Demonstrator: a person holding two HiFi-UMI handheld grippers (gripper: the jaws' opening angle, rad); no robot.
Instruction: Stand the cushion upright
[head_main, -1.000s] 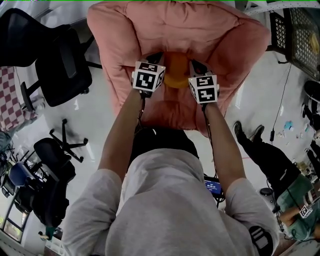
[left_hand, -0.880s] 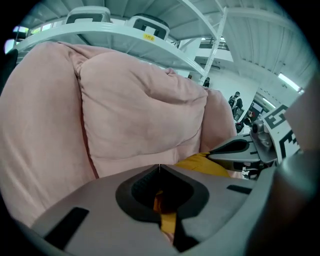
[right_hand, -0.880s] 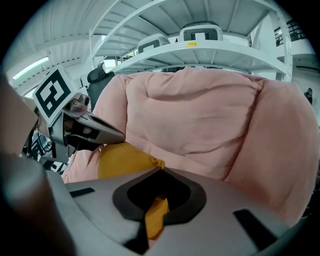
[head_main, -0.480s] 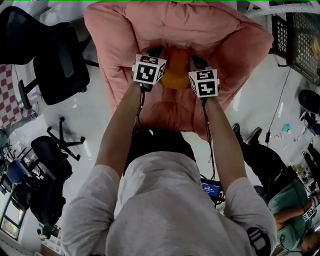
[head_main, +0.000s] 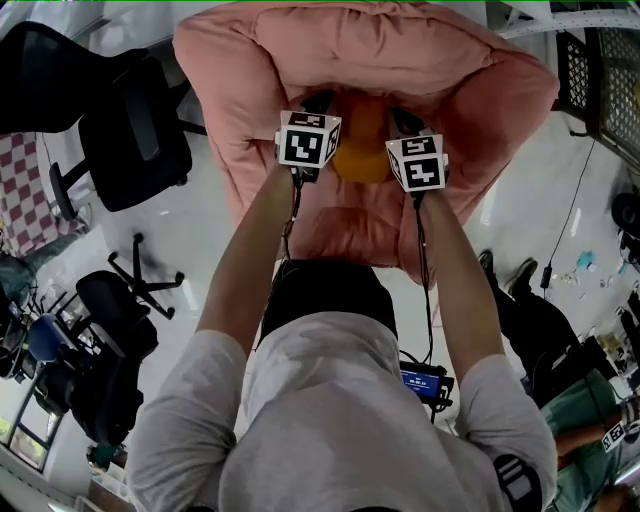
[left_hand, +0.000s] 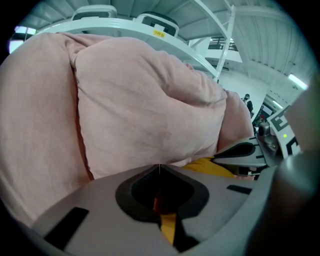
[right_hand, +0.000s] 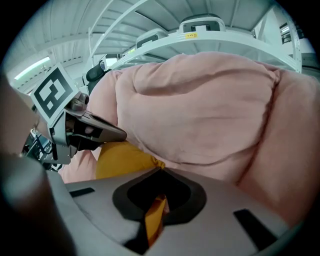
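A yellow cushion (head_main: 362, 140) lies in the hollow of a big pink padded chair (head_main: 420, 55). The person holds both grippers at the cushion's near edge, one at each side. My left gripper (head_main: 322, 103) is shut on the cushion's left corner; yellow fabric (left_hand: 167, 222) shows pinched between its closed jaws (left_hand: 159, 167). My right gripper (head_main: 398, 120) is shut on the right corner, with yellow cloth (right_hand: 152, 217) caught in its jaws (right_hand: 161, 170). The cushion's bulk (right_hand: 120, 157) bulges between the two grippers. Most of it is hidden by the marker cubes in the head view.
Pink padding (left_hand: 145, 105) rises close in front of both grippers. A white shelf frame (right_hand: 200, 37) stands behind the chair. Black office chairs (head_main: 130, 130) (head_main: 110, 330) stand at the left, a dark crate rack (head_main: 610, 70) at the right, another person's legs (head_main: 540, 330) lower right.
Both grippers, still shut on the cushion's corners, have shifted slightly to the right in the head view, and the cushion has gone with them.
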